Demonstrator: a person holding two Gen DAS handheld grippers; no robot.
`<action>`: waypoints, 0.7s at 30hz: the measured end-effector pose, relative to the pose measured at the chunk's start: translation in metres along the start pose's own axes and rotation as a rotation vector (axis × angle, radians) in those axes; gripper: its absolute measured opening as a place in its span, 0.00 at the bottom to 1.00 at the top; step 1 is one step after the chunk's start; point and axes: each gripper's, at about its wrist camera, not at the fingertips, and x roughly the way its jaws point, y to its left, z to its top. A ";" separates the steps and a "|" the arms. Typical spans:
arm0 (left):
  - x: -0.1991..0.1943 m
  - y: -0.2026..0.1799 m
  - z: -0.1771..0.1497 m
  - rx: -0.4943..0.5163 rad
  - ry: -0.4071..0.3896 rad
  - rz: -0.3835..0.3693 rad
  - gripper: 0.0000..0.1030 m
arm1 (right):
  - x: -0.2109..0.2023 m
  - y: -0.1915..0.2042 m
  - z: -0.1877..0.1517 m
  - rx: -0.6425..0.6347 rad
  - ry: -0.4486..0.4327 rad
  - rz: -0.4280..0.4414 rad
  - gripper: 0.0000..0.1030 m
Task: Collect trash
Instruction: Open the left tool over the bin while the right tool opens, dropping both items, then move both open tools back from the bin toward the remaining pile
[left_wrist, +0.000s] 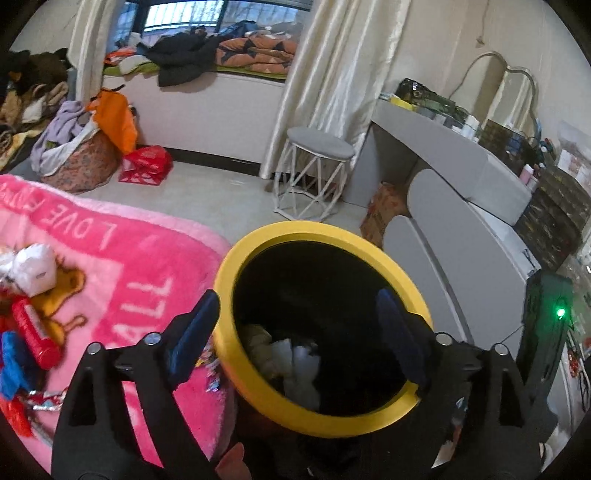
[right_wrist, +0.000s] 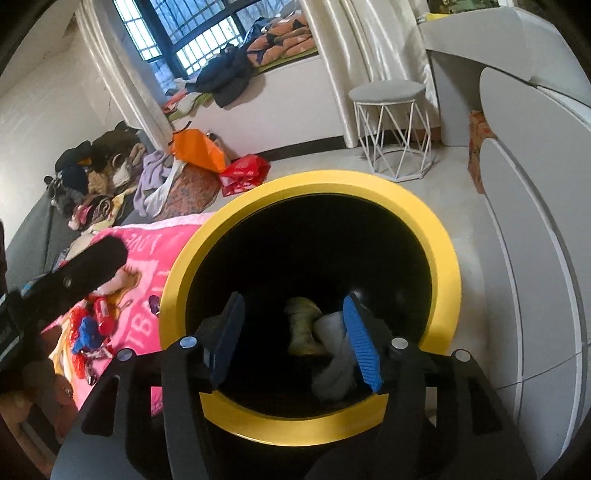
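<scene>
- Beside the bin, a pink blanket (left_wrist: 155, 266) carries the uncollected trash: a white crumpled wad (left_wrist: 35, 269), a red tube (left_wrist: 35, 328) and foil wrappers (left_wrist: 40, 400).
- Yellow-rimmed bin (right_wrist: 439, 236) already holds tissue (right_wrist: 332, 354) and a yellowish scrap (right_wrist: 303, 325).
- Left gripper (left_wrist: 295, 332) hangs over the bin mouth, jaws apart, empty.
- Right gripper (right_wrist: 295, 339) likewise, jaws apart, nothing held.
- Risk: slick foil wrappers may slip from the pads in transit, landing on the floor.
- Bin depth reads black; blanket's left side is cut off.
</scene>
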 end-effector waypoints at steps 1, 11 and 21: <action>-0.002 0.001 -0.001 -0.003 -0.002 0.004 0.86 | -0.001 0.000 0.001 -0.003 -0.007 -0.002 0.54; -0.025 0.016 -0.010 -0.027 -0.040 0.049 0.87 | -0.008 0.013 0.001 -0.072 -0.054 -0.005 0.58; -0.046 0.030 -0.014 -0.039 -0.078 0.079 0.87 | -0.018 0.036 0.003 -0.145 -0.102 0.030 0.62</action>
